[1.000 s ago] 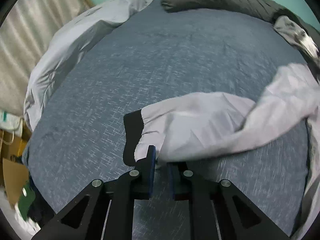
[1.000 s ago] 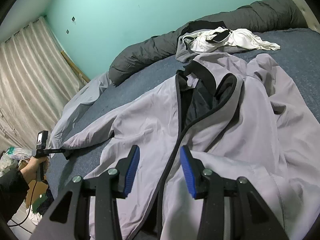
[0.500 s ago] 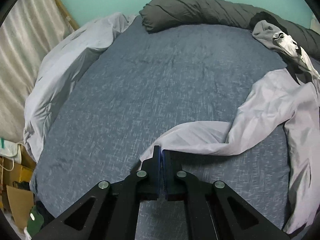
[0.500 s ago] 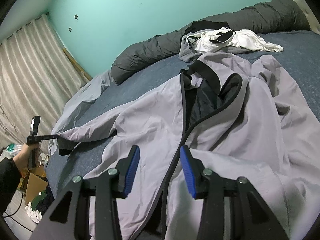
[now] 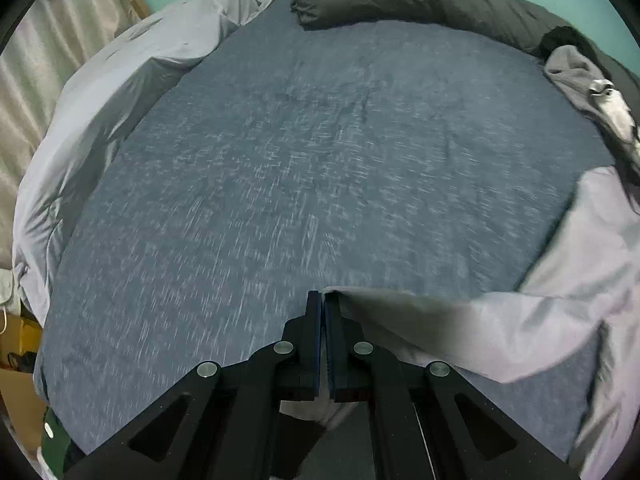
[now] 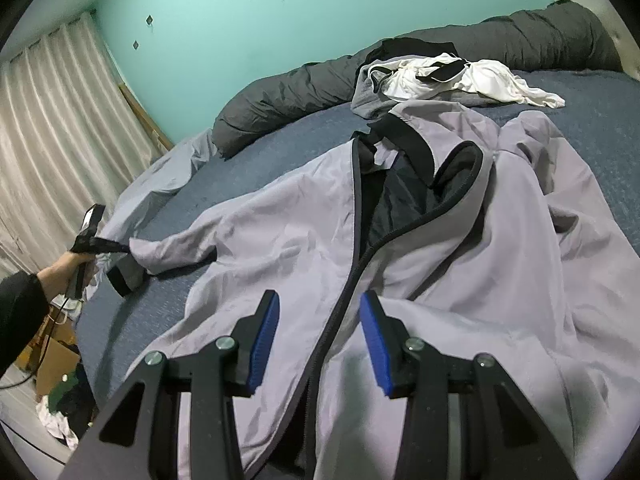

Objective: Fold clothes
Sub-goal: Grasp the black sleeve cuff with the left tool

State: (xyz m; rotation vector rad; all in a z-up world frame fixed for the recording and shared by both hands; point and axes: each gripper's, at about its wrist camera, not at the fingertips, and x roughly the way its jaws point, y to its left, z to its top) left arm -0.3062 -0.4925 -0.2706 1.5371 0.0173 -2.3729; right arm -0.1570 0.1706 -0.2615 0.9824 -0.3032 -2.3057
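Note:
A light grey jacket with black lining and a dark zipper lies open on the blue bed. My left gripper is shut on the end of its left sleeve, which stretches off to the right. The right wrist view shows that same left gripper in a person's hand, with the black cuff hanging below it. My right gripper is open, hovering over the jacket's lower front with the zipper line between its blue pads. Nothing is gripped there.
A dark grey rolled duvet runs along the far side of the bed, with a heap of white and grey clothes against it. A pale blanket is bunched at the left edge by the curtain. Cardboard boxes stand on the floor.
The left gripper shut on the sleeve end and drew it outward, away from the jacket body, so the sleeve now lies stretched. The right gripper stayed put and open.

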